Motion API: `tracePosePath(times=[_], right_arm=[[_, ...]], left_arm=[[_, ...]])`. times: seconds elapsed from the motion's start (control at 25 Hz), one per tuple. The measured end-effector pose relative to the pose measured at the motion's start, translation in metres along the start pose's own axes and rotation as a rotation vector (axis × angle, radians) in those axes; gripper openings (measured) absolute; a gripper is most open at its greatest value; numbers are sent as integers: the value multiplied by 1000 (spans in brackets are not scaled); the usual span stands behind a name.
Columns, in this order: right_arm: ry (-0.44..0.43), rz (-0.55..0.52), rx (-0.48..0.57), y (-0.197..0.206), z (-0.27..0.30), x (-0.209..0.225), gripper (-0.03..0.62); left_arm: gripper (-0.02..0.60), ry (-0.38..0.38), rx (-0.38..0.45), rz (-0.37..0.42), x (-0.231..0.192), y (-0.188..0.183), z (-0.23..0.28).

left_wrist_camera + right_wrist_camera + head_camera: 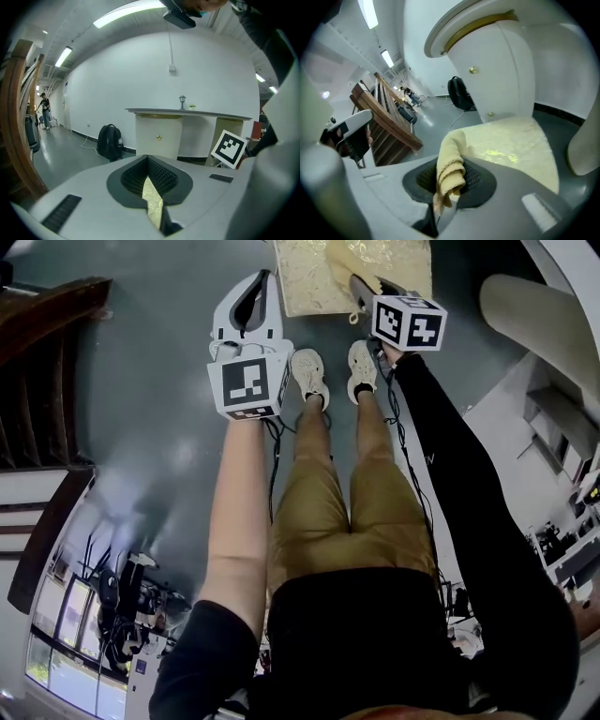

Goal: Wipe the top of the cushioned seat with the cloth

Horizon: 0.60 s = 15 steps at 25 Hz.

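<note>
The cushioned seat (305,277) is pale gold with a woven pattern and lies at the top of the head view, just past the person's shoes. A yellow cloth (349,257) rests on it, bunched in my right gripper (362,289), which is shut on the cloth. In the right gripper view the cloth (450,166) hangs folded between the jaws of the right gripper (444,190), with the seat (511,145) right behind. My left gripper (255,285) hovers over the grey floor left of the seat. The left gripper (152,199) is shut on nothing, and a sliver of gold seat (151,193) shows through its slit.
A white rounded counter (501,61) stands beyond the seat. A white curved body (534,324) is to the right. Dark wooden railings (47,315) run along the left. A black backpack (109,142) sits by the wall. Cables and equipment (122,606) crowd the lower left.
</note>
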State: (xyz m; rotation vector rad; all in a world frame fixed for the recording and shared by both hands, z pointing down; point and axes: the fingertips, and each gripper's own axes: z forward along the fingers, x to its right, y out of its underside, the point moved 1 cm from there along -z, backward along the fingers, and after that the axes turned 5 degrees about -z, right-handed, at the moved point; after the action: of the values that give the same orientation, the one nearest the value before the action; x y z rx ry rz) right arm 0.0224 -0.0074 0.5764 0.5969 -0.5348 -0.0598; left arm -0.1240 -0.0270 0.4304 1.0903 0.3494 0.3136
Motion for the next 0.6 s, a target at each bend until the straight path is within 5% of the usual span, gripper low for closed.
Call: tracePosePath(times=[0.2, 0.36, 0.6], right_arm=[[-177, -25, -146, 36, 58, -90, 55], [-121, -16, -286, 68, 91, -91, 56], [-2, 29, -239, 61, 76, -47, 55]], left_arm=[[8, -22, -1, -20, -25, 10, -13], [8, -33, -8, -29, -37, 15, -20], [8, -24, -13, -20, -29, 19, -23]])
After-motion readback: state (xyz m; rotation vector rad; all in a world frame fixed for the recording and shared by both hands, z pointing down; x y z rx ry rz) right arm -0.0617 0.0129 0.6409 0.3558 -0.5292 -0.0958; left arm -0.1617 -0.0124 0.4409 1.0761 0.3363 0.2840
